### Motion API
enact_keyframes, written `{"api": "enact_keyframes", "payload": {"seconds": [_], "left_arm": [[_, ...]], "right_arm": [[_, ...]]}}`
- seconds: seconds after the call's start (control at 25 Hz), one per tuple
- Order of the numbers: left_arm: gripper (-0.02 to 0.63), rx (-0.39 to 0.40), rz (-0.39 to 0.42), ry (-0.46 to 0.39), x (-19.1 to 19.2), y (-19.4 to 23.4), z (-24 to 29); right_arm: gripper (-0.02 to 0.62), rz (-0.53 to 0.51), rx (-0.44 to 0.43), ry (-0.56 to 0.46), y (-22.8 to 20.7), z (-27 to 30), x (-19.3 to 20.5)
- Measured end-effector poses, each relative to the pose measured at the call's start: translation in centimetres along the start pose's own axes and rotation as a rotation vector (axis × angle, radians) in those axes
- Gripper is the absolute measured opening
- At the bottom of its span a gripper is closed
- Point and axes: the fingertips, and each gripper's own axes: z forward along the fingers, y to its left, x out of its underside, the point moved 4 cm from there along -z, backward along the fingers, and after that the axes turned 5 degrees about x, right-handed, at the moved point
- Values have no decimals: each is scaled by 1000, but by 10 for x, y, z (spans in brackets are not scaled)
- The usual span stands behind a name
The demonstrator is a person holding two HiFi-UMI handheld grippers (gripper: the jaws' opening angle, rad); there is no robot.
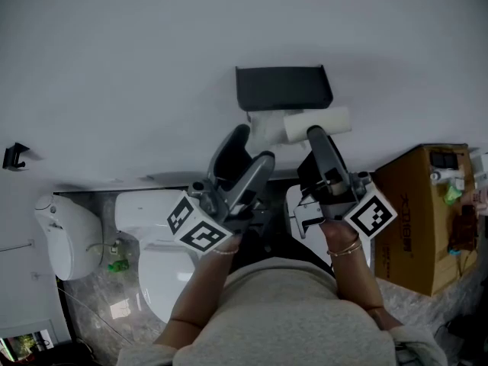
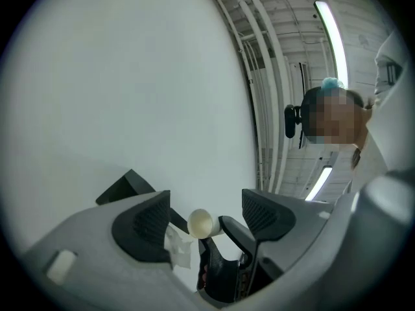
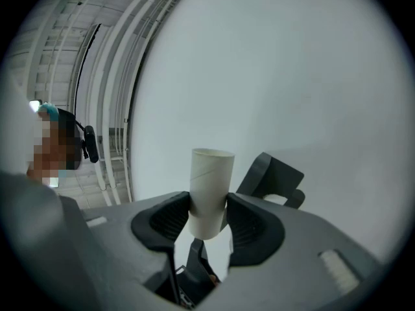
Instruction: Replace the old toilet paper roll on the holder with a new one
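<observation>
A black paper holder (image 1: 283, 87) hangs on the white wall; it also shows in the right gripper view as the holder (image 3: 271, 173). Just below it my right gripper (image 1: 316, 136) is shut on a bare cardboard tube (image 1: 317, 123), which lies across in the head view. In the right gripper view the tube (image 3: 209, 190) stands upright, pinched between both pads. My left gripper (image 1: 255, 145) is close to the tube's left end with its jaws apart. In the left gripper view the tube's end (image 2: 200, 222) and a white paper scrap (image 2: 179, 248) lie beyond the open pads.
A white toilet (image 1: 164, 261) stands below left, with a white fixture (image 1: 65, 235) further left. A cardboard box (image 1: 423, 212) stands at the right. A small black hook (image 1: 14, 156) is on the wall at far left. My own torso fills the bottom of the head view.
</observation>
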Motion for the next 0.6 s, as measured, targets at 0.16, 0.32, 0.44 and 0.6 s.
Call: {"api": "enact_keyframes", "payload": {"seconds": [0.16,0.32,0.44,0.6], "left_arm": [[320,46,47,-2,-8,-4,10],[262,77,82,22,-13,-4,20],[224,74,73,17,-17,2,25],[147,79,65,20,-16,3,27]], "right_arm": [[186,15,-20,11,5,6,-2],[186,1,-34,17,9,12,-3],[186,-7,-45,11,10,18,-6],[184,-15,-62,5,14,21,-8]]}}
